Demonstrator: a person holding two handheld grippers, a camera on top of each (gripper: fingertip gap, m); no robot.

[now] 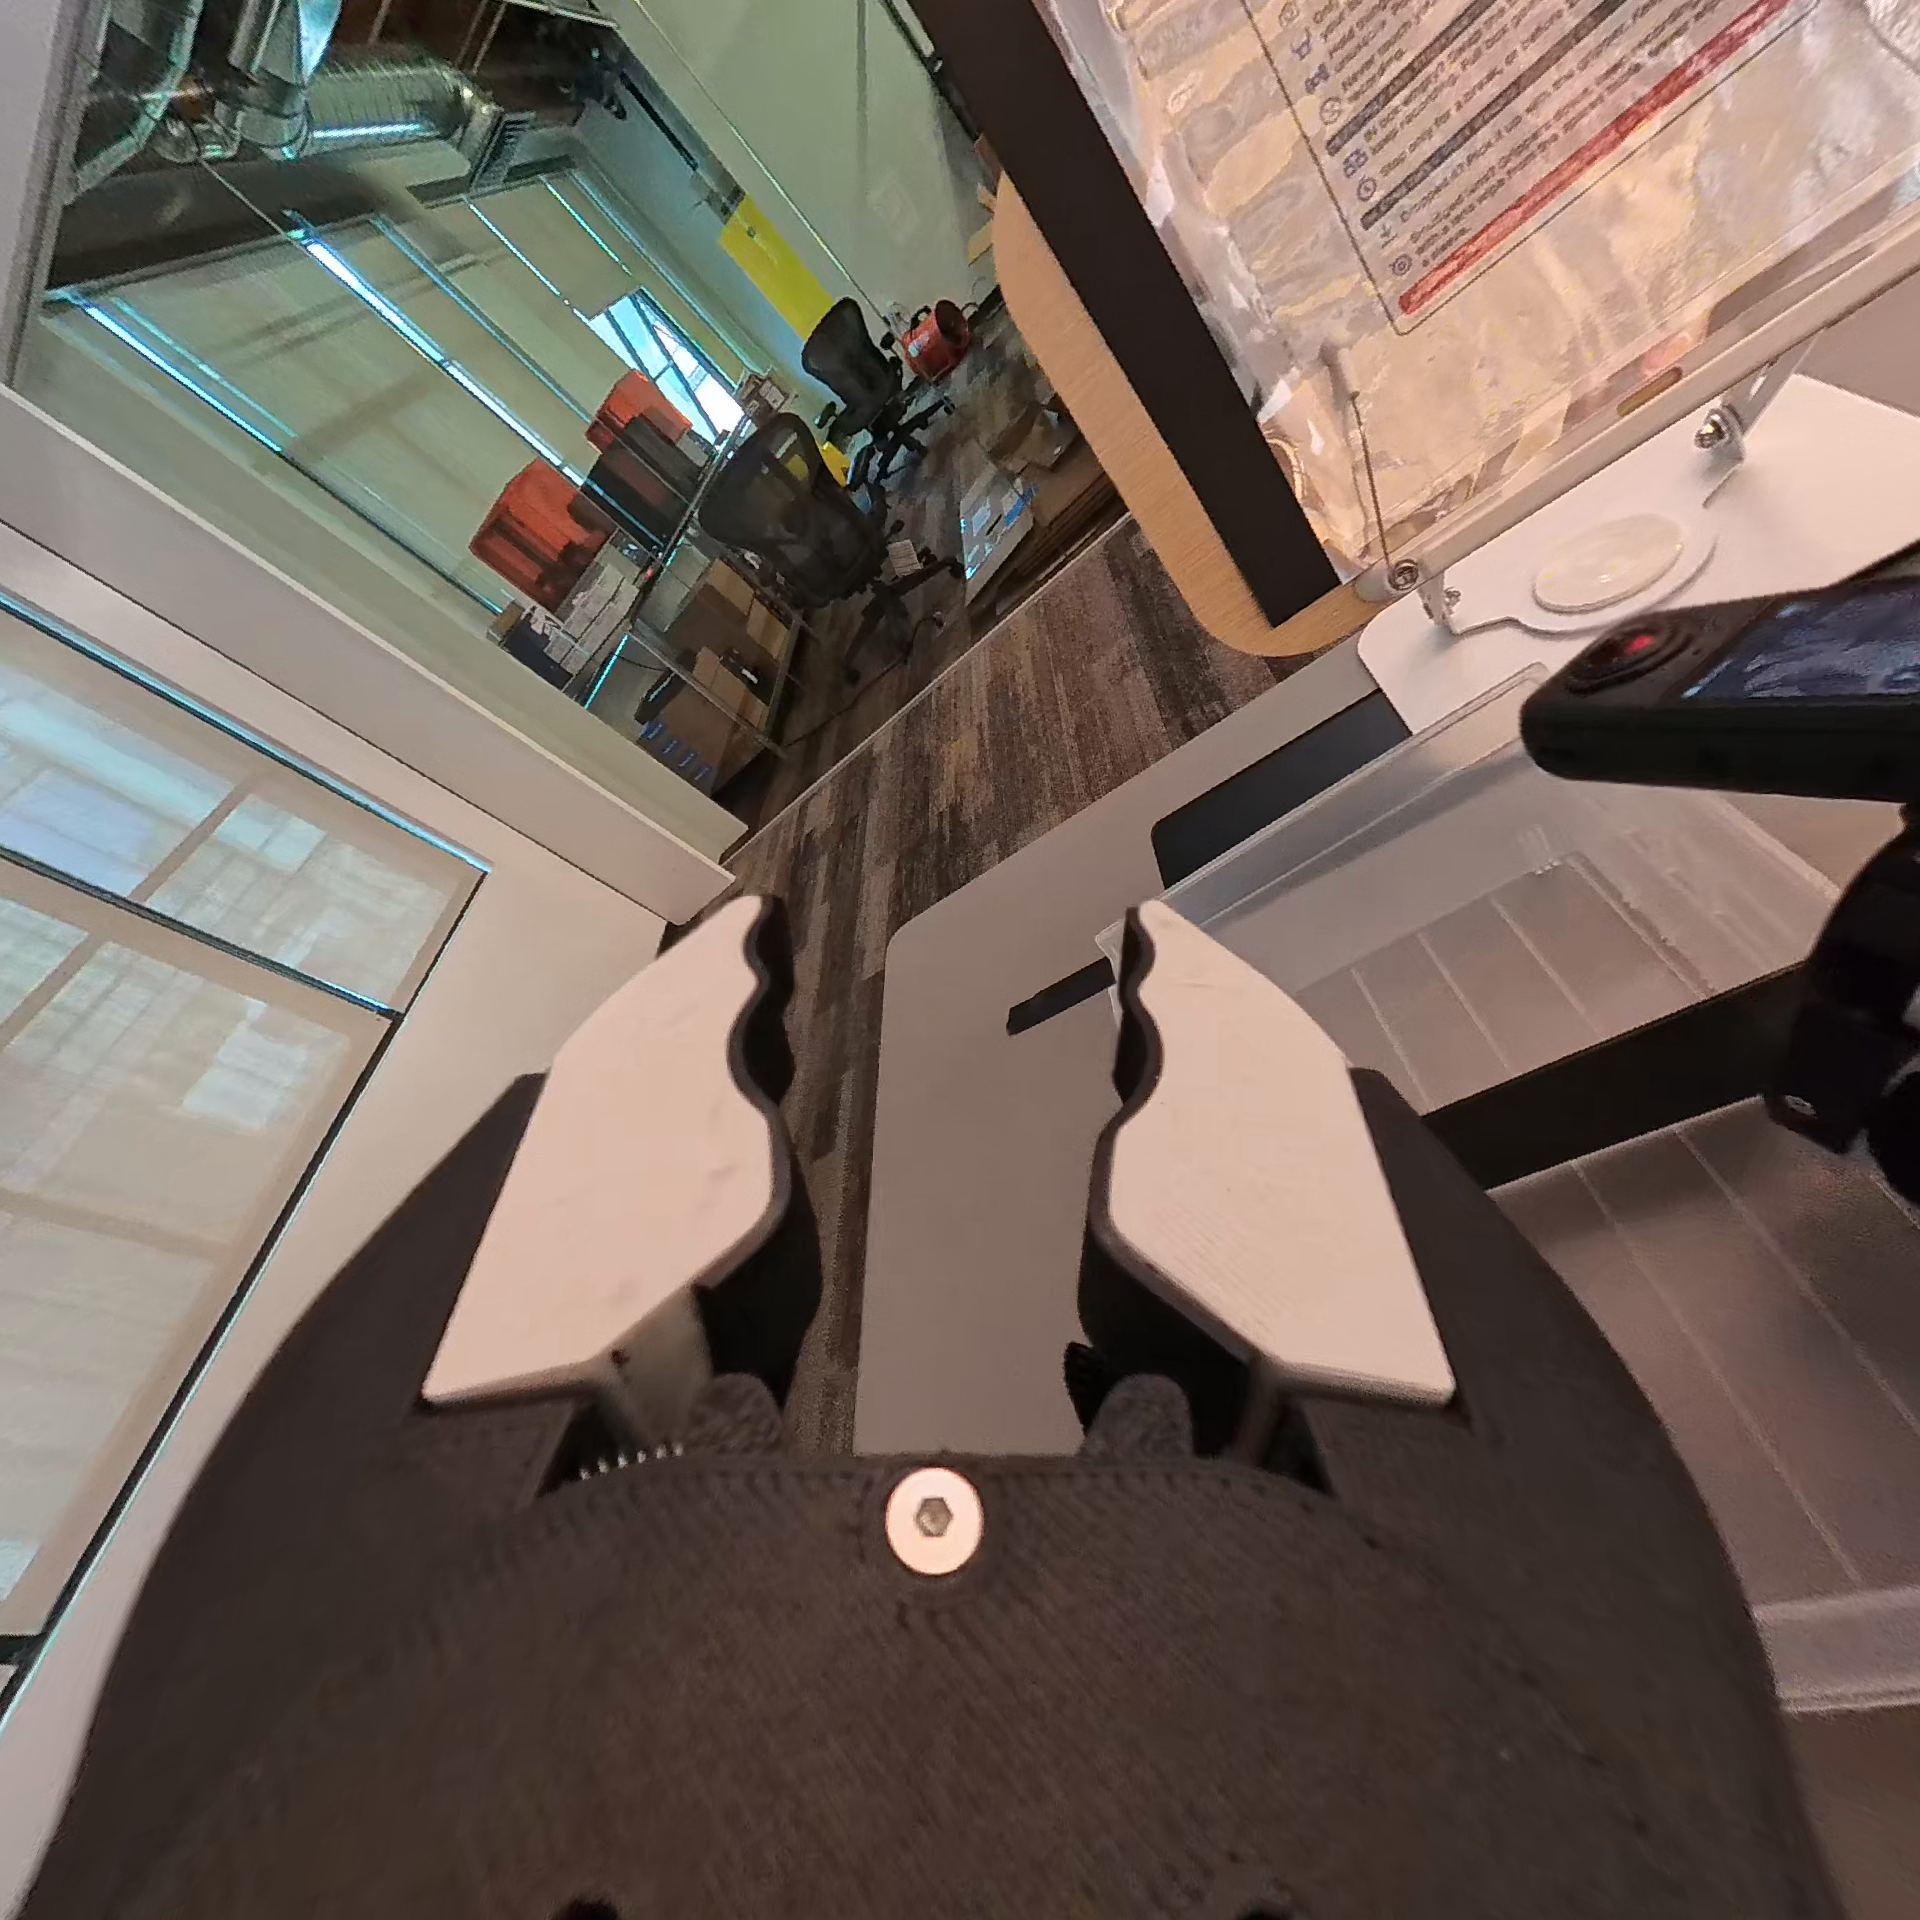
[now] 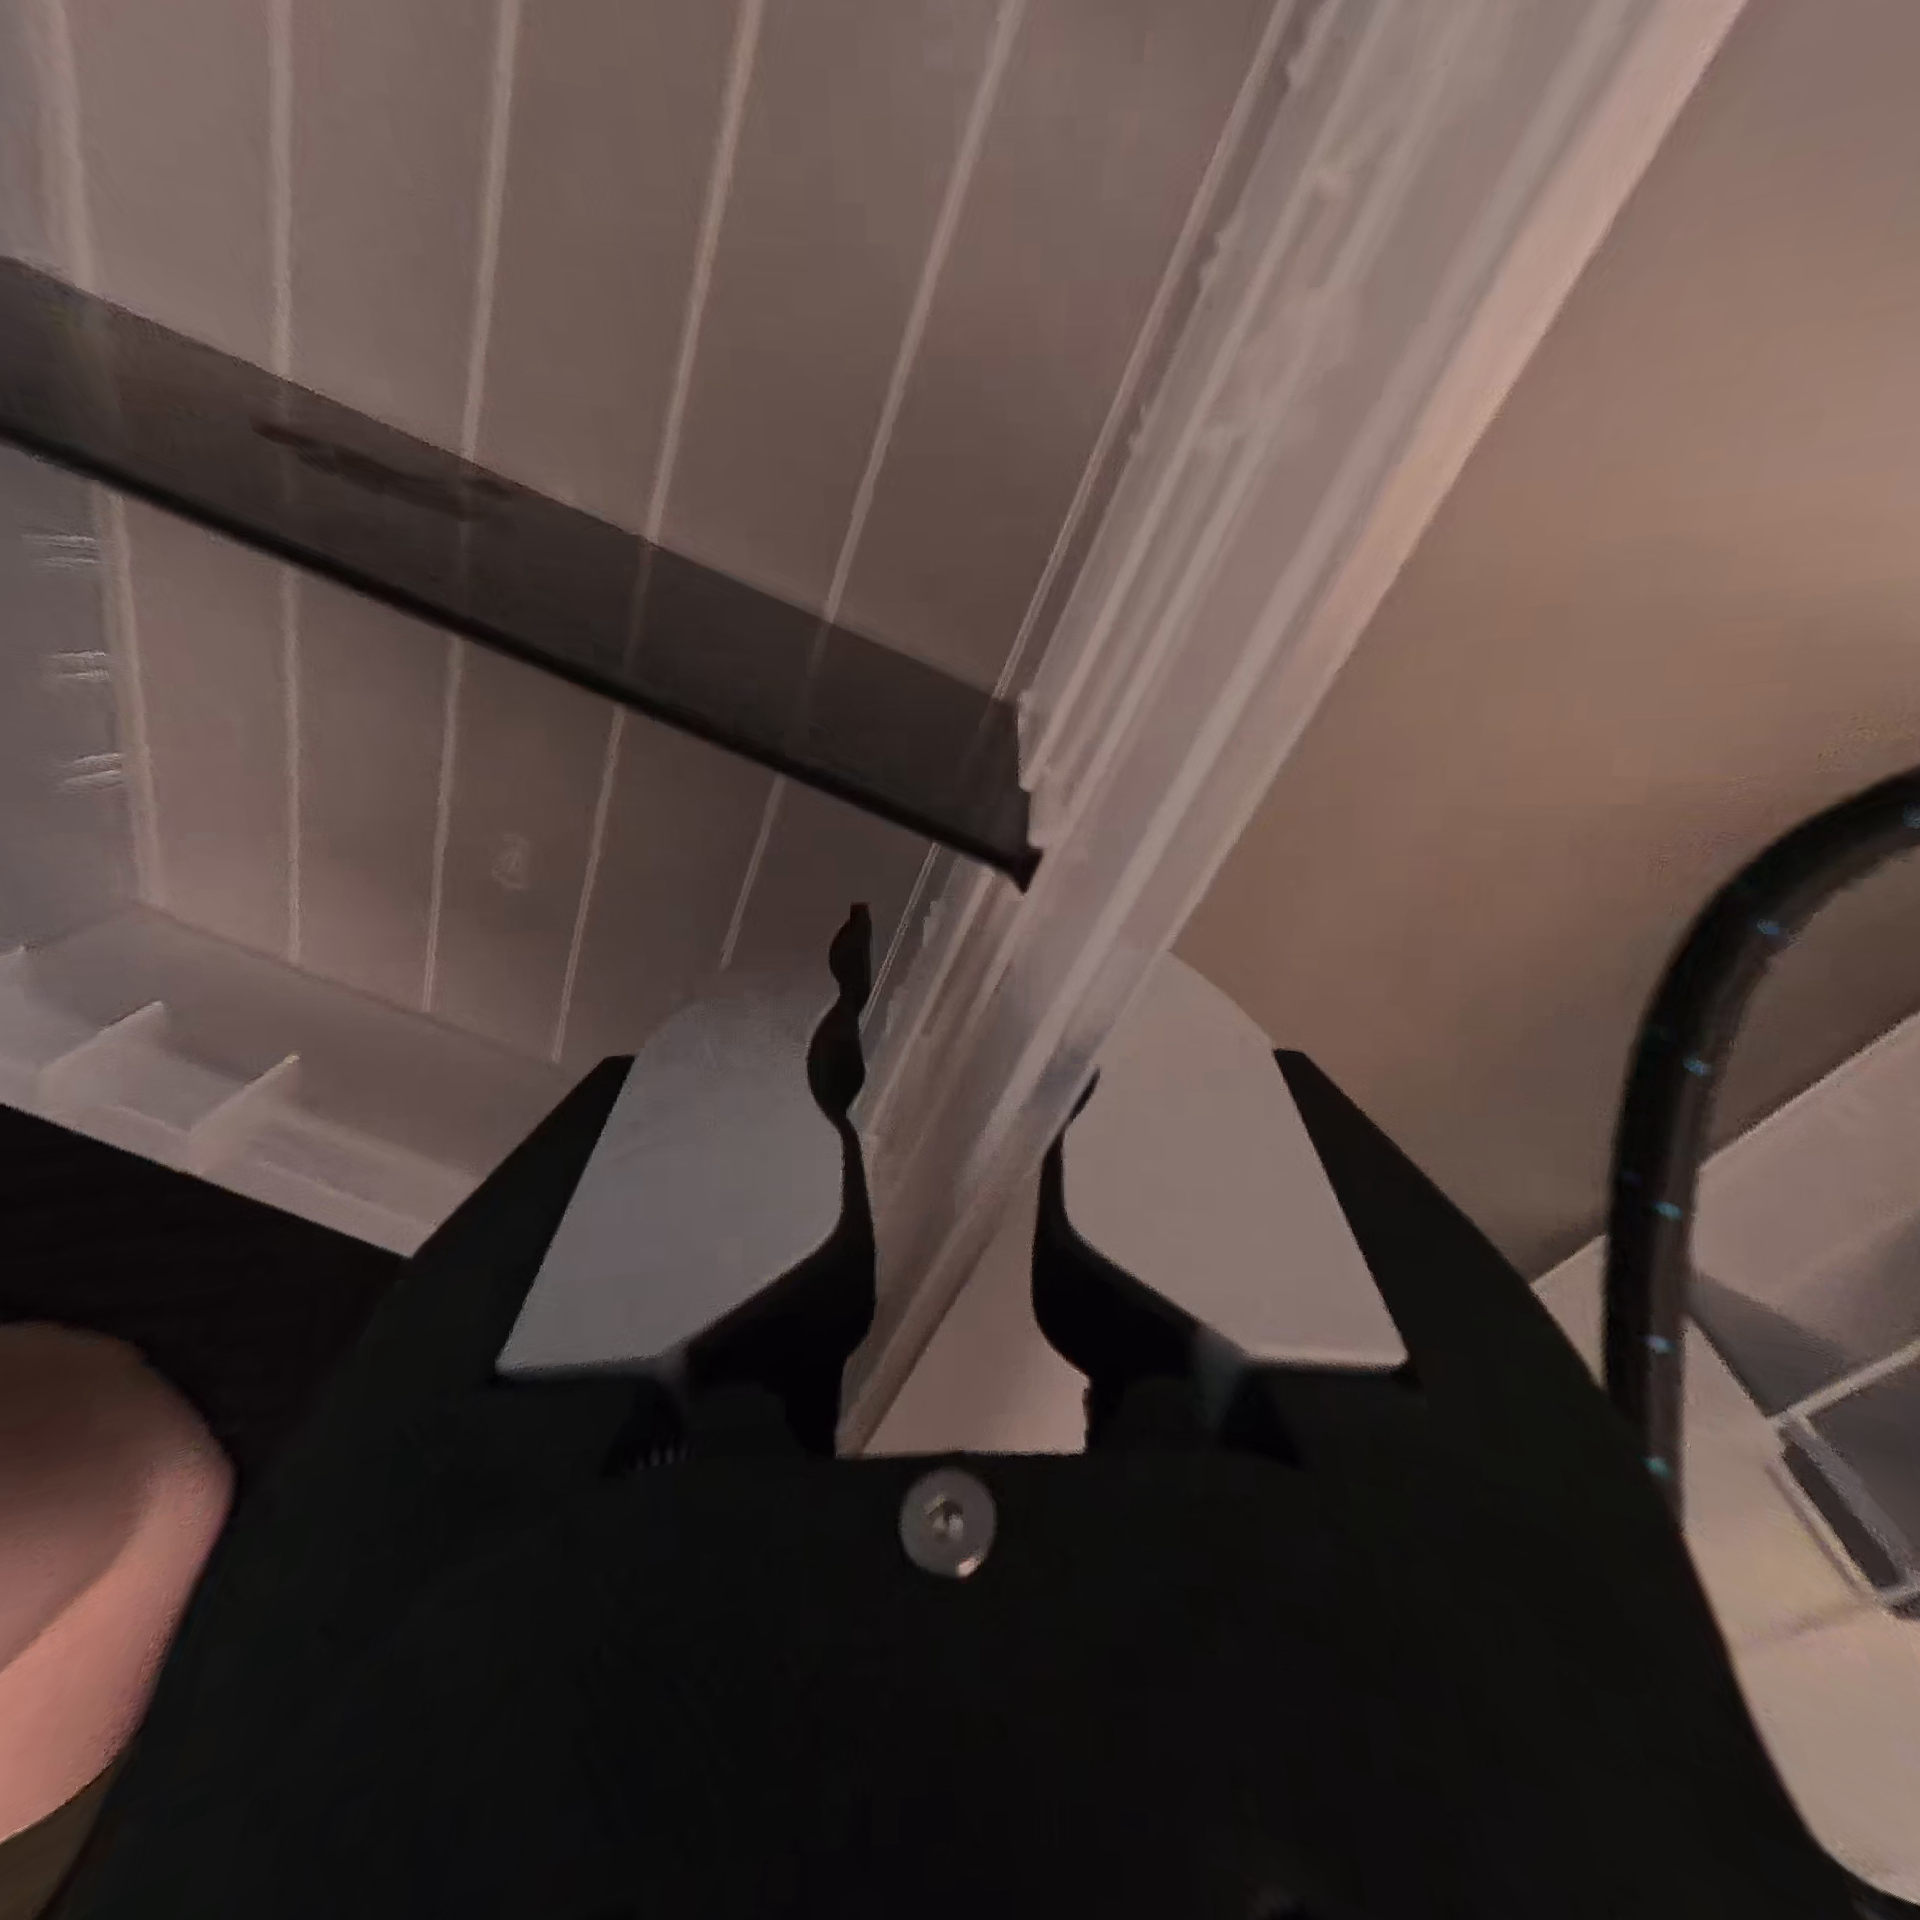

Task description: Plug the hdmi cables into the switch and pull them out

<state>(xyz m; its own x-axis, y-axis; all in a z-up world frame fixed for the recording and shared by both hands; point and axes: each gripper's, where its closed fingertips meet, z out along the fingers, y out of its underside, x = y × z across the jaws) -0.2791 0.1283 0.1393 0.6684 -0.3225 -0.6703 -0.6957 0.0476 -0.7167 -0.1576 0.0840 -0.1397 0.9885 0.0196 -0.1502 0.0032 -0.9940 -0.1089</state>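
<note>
My left gripper [image 1: 951, 935] is open and empty, held tilted over the white table's edge [image 1: 966, 1195]. My right gripper [image 2: 1013, 945] has the rim of a clear plastic bin [image 2: 1164, 644] between its fingers, both pads against it. The bin also shows in the left wrist view [image 1: 1507, 935], with the right gripper's camera [image 1: 1714, 686] above it. A black cable with blue flecks [image 2: 1652, 1143] curves at the right of the right wrist view. I see no switch and no cable plug in either view.
A dark strip [image 2: 582, 582] shows through the bin's ribbed wall. A thumb [image 2: 94, 1486] is at the lower left. In the left wrist view, a laminated sheet on a stand [image 1: 1507, 208], carpet floor [image 1: 987, 748], office chairs [image 1: 800, 509] and windows lie beyond the table.
</note>
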